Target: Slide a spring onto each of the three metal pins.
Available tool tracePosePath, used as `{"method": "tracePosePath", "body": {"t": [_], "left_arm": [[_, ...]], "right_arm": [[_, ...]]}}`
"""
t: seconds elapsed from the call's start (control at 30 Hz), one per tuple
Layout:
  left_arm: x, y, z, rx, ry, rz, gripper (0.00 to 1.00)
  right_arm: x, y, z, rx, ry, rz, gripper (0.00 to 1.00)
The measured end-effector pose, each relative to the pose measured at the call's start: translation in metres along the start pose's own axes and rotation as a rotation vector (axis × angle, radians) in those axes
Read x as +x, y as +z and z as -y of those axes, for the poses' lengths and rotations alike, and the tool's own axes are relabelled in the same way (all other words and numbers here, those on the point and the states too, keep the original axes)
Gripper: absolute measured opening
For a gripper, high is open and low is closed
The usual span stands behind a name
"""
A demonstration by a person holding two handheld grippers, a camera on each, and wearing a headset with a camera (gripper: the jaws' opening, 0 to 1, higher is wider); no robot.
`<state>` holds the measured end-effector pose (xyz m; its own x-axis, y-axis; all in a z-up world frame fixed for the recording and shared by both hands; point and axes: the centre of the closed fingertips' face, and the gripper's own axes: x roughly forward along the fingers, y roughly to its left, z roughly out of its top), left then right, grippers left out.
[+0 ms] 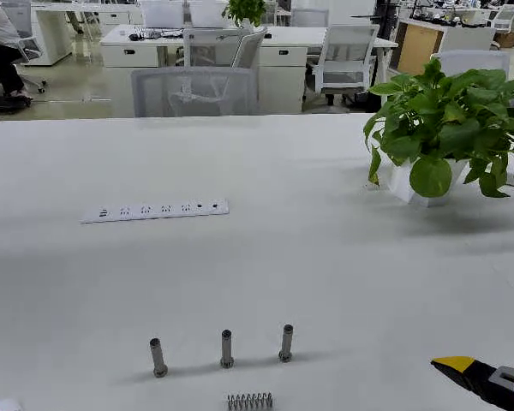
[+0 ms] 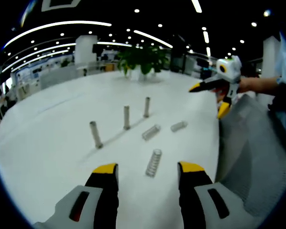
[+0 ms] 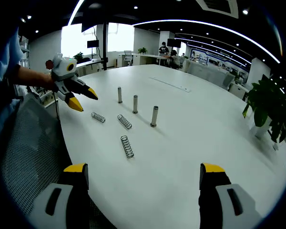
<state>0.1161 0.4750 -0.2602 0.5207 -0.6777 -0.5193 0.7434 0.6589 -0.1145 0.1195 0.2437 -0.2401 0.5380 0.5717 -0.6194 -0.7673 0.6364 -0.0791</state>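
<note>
Three metal pins (image 1: 158,357) (image 1: 227,348) (image 1: 286,342) stand upright in a row near the white table's front edge, all bare. In the left gripper view the pins (image 2: 127,117) stand beyond three loose springs. The nearest spring (image 2: 153,162) lies just ahead of my open left gripper (image 2: 148,168), and the other two springs (image 2: 151,132) (image 2: 178,126) lie further on. One spring (image 1: 249,401) lies in front of the pins. My right gripper (image 3: 144,168) is open and holds nothing, facing a spring (image 3: 127,146) and the pins (image 3: 135,103). The left gripper (image 3: 85,101) hovers open beyond them.
A white power strip (image 1: 154,211) lies mid-table. A potted green plant (image 1: 445,137) stands at the far right. A grey mesh chair (image 3: 28,143) sits at the table's near edge. Desks and chairs (image 1: 194,90) fill the room behind.
</note>
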Motion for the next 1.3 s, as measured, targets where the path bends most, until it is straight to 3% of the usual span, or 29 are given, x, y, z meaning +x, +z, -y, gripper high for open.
{"method": "tracePosePath", "body": {"t": [0.3,0.83,0.97,1.1,1.3], "left_arm": [[0.013,-0.012,0.002,0.034,-0.028,-0.053,0.28],[0.028,-0.026,0.006,0.120,-0.067,-0.144,0.20],[0.030,-0.024,0.005,0.144,-0.066,-0.153,0.18],[0.030,-0.026,0.007,0.233,-0.073,-0.204,0.17],[0.031,-0.025,0.008,0.262,-0.072,-0.262,0.16]], "right_arm": [[-0.001,-0.002,0.001,0.008,-0.004,-0.002,0.98],[0.000,-0.004,-0.001,0.011,-0.002,-0.006,0.98],[-0.001,-0.005,0.000,0.013,-0.005,-0.008,0.98],[-0.001,-0.006,-0.001,0.015,-0.004,-0.009,0.98],[0.001,-0.007,-0.005,0.012,0.004,-0.015,0.98]]}}
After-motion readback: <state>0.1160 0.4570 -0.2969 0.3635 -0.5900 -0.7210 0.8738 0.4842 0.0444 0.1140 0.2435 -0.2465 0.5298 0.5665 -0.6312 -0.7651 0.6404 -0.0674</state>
